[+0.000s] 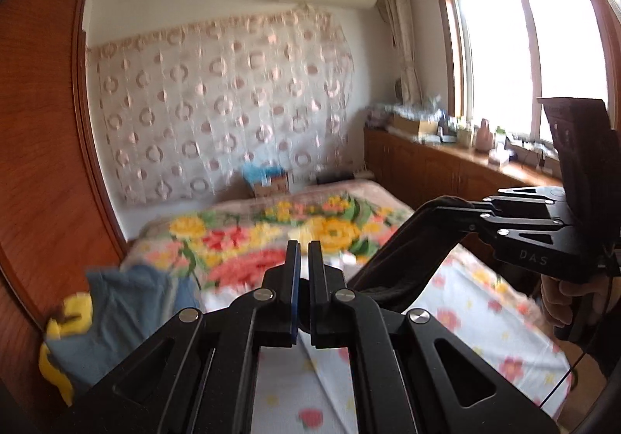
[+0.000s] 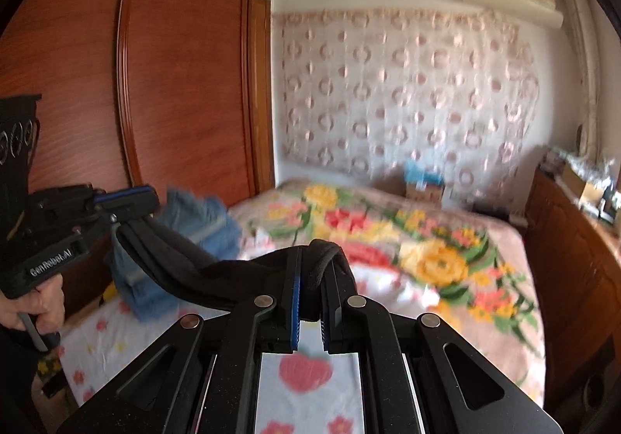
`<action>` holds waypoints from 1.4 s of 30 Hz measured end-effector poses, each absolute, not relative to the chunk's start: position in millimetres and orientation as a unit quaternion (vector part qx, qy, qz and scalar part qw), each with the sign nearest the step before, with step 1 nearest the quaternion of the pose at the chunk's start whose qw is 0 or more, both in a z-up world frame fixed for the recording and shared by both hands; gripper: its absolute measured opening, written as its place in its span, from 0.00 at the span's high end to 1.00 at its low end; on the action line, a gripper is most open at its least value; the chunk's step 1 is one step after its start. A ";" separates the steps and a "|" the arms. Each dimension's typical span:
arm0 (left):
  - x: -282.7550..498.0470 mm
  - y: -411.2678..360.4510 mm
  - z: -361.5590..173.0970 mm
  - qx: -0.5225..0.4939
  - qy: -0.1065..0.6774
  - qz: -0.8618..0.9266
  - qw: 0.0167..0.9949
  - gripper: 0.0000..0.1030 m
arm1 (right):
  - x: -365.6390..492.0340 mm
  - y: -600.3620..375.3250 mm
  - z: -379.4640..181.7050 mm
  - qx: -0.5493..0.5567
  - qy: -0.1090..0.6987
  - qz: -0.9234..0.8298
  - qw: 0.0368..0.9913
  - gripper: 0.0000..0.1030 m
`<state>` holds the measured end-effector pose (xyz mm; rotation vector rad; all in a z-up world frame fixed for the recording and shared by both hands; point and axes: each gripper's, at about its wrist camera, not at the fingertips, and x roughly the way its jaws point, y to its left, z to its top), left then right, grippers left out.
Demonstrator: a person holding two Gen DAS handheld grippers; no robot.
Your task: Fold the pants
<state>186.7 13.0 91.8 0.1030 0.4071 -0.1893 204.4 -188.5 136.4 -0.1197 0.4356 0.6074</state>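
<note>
The black pants (image 1: pixel 403 251) hang in the air above the bed, stretched between my two grippers. My left gripper (image 1: pixel 304 246) is shut on one end of the pants; it also shows at the left of the right wrist view (image 2: pixel 145 201). My right gripper (image 2: pixel 310 255) is shut on the other end, a thick seamed edge of the pants (image 2: pixel 217 271); it also shows at the right of the left wrist view (image 1: pixel 442 207). Both are held well above the bed, with the cloth sagging between them.
The bed (image 1: pixel 465 302) has a white flowered sheet and a bright floral blanket (image 2: pixel 427 240) farther back. A pile of blue clothes (image 1: pixel 116 310) lies at the bed's left edge beside a wooden wardrobe (image 2: pixel 174 85). A wooden cabinet (image 1: pixel 446 170) runs under the window on the right.
</note>
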 end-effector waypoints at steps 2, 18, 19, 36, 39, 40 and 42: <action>181.1 12.6 71.2 0.054 0.221 -0.095 0.969 0.96 | 204.5 -184.9 111.6 -0.062 0.235 0.296 0.924 0.93; 102.1 3.2 -4.8 0.034 0.286 -0.120 0.950 0.96 | 120.0 -191.8 51.1 -0.058 0.301 0.300 0.903 0.93; 99.2 2.3 -7.9 0.032 0.289 -0.122 0.949 0.96 | 115.8 -193.5 50.4 -0.060 0.304 0.300 0.902 0.93; 66.6 2.9 -50.7 0.010 0.334 -0.125 0.934 0.96 | 90.0 -196.1 26.1 -0.048 0.349 0.303 0.885 0.93; 59.8 4.9 -56.4 0.005 0.339 -0.124 0.933 0.96 | 85.4 -198.4 28.0 -0.043 0.351 0.306 0.884 0.93; 56.4 5.1 -58.8 0.001 0.341 -0.126 0.931 0.96 | 85.5 -200.6 27.2 -0.041 0.352 0.307 0.883 0.93; 52.3 3.3 -62.1 0.001 0.345 -0.128 0.930 0.96 | 84.1 -204.3 28.3 -0.039 0.353 0.307 0.883 0.93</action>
